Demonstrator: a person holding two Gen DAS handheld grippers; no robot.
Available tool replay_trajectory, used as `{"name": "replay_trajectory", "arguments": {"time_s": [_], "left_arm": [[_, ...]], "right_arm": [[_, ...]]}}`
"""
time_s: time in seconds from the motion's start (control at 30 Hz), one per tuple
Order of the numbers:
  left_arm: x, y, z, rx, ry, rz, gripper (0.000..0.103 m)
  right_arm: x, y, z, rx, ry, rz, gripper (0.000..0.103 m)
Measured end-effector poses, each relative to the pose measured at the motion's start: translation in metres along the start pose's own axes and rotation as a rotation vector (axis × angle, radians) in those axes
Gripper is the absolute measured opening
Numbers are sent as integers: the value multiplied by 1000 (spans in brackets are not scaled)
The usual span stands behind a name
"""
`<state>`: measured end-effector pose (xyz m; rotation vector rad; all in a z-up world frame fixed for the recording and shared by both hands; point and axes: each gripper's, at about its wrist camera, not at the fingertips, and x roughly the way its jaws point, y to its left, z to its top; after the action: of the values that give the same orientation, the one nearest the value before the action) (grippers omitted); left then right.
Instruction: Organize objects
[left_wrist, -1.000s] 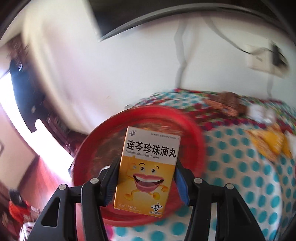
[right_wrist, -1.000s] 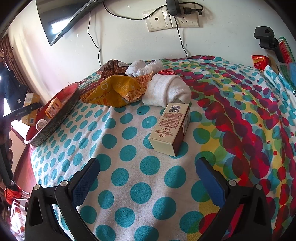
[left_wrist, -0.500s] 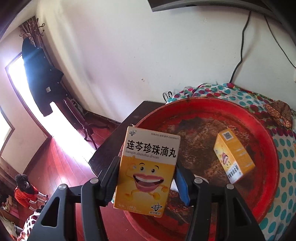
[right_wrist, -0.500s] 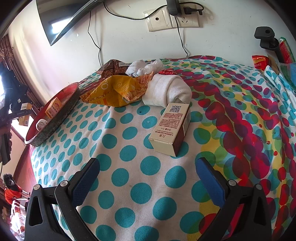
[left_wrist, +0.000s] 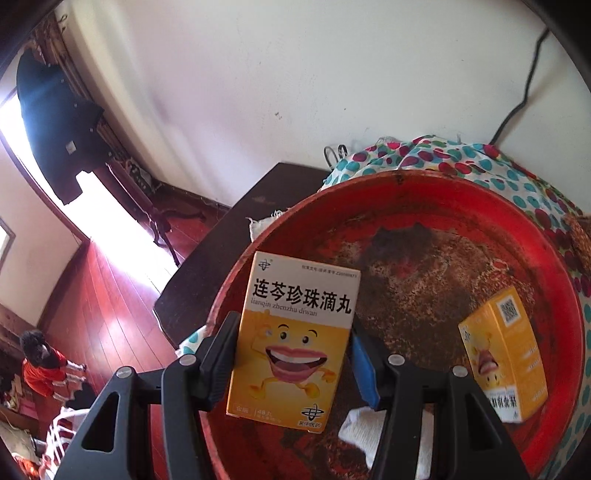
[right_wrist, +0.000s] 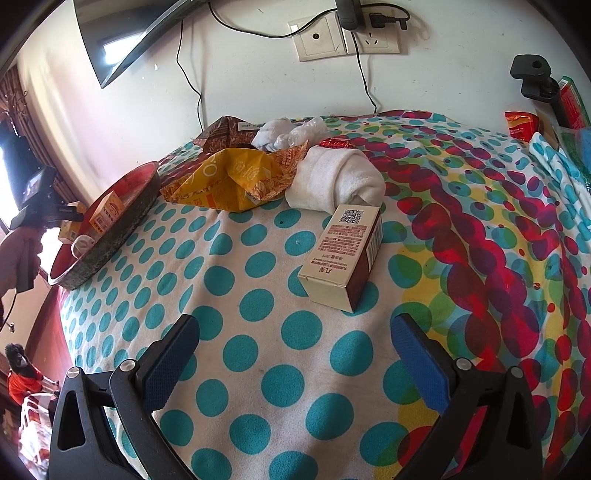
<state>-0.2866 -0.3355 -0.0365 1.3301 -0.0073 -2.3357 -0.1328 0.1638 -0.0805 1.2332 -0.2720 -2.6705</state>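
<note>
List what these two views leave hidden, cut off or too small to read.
- White cloth in the tray: left view, partly behind the left gripper.
- Second yellow box: print blurred.
- Beige box: right view, print too small.
- Red packet: cut by the cloth fold.

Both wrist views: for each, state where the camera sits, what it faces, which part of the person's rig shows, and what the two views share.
Left wrist view: sits on the left tongs, looking down into the red tray; its fingers grip a yellow medicine box.
Right wrist view: sits on the right tongs, facing across the dotted cloth toward the wall; open fingers frame a beige box.
Shared: the red tray and the second yellow box in it.
</note>
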Motion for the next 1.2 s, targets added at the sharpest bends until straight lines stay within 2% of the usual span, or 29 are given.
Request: {"name": "replay_trajectory", "arguments": {"time_s": [0.1, 0.47, 0.5, 0.53, 0.57, 0.6, 0.67, 0.7, 0.77, 0.87, 0.93, 1.03, 1.13, 1.2], "left_arm": [[16, 1, 2, -30, 52, -23, 56], [37, -4, 3, -32, 114, -36, 58], [31, -5, 4, -15, 79, 3, 63], [22, -5, 6, -11, 35, 24, 76], [9, -2, 7, -28, -14, 19, 82], [-9, 4, 8, -63, -69, -14, 87], [-48, 12, 3, -113, -153, -84, 87], [-81, 14, -8, -122, -245, -109, 87], [-141, 2, -48, -55, -410, -129, 87], [-200, -33, -132, 114, -543, -151, 87], [-215, -54, -181, 175, -553, -199, 87], [-216, -89, -254, 203, -503, -308, 87], [-207, -115, -290, 260, -460, -354, 87], [-204, -122, -292, 301, -442, -360, 87]], "right_arm": [[0, 0, 0, 0, 0, -1, 103], [1, 1, 0, -3, 1, -3, 103], [0, 1, 0, -3, 1, -3, 103], [0, 1, 0, -1, 0, -1, 103], [0, 1, 0, 1, 0, 1, 103], [0, 0, 0, 6, -4, 7, 103], [0, -1, 0, 12, -8, 17, 103], [-1, -2, 0, 14, -9, 21, 103], [-3, -5, -1, 26, -20, 38, 103], [-10, -14, -2, 75, -57, 42, 103], [-17, -17, -4, 87, -82, 18, 103], [-23, -10, 4, 27, -62, -80, 103], [-21, -1, 18, 1, -42, -136, 102], [-16, 7, 28, -19, -45, -171, 93]]}}
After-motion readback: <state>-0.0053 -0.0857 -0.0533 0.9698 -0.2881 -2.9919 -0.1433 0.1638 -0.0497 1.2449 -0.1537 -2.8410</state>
